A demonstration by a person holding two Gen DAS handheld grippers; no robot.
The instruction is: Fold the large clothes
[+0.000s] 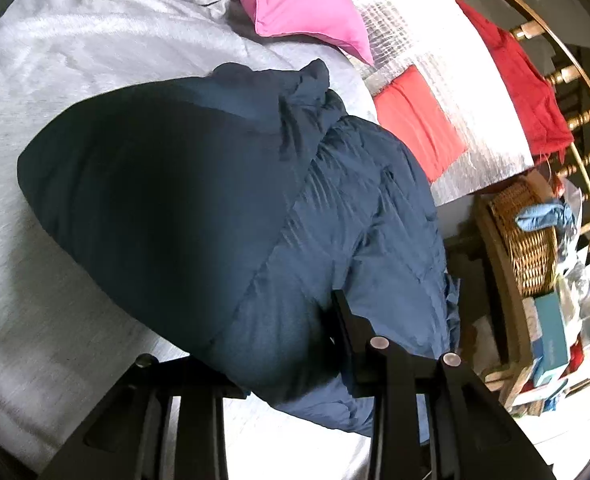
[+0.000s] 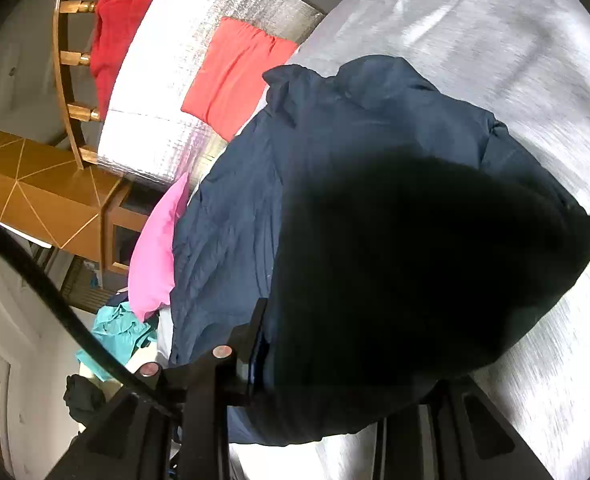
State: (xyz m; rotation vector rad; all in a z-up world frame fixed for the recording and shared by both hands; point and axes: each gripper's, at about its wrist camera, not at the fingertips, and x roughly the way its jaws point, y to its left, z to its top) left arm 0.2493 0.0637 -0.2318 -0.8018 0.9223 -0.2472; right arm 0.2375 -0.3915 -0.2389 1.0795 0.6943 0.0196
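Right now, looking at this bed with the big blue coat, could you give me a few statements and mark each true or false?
1. The dark navy puffy jacket lies on a pale grey bedsheet. True.
2. The bright pink pillow is green. False: it is pink.
3. Both grippers are far from the jacket. False: the left gripper and right gripper have jacket fabric between their fingers.
4. A folded coral-red cloth rests on a silver quilted mat. True.

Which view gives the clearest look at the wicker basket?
The left wrist view. The wicker basket sits at the right edge beside the bed, with its weave and a blue cloth on top visible. The right wrist view does not show it; there the navy jacket fills most of the frame.
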